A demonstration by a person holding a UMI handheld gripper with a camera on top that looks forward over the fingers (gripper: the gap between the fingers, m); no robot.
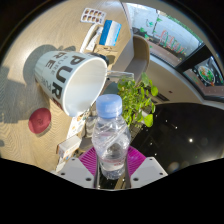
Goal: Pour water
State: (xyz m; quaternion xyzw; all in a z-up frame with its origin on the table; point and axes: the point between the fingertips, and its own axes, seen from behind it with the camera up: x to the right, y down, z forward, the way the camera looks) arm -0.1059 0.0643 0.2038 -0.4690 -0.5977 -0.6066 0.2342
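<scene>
We see a pale wooden desk (25, 95). The hand-held gripper (112, 160) clamps an upright bottle (111, 135), cap up; the mug (68, 78) left of it lies tipped, mouth toward the bottle. A plant (138, 100) stands right.

Words we can read: only some big letters on a cup

We see a white cup (70, 78) with big dark letters on its side. The cup is tipped, so the letters look turned; we can make out something like "OUR" and "EE", but we cannot read the whole words. The water bottle (111, 135) has no words we can read. The blue and white box (109, 34) far behind is too small to read.
</scene>
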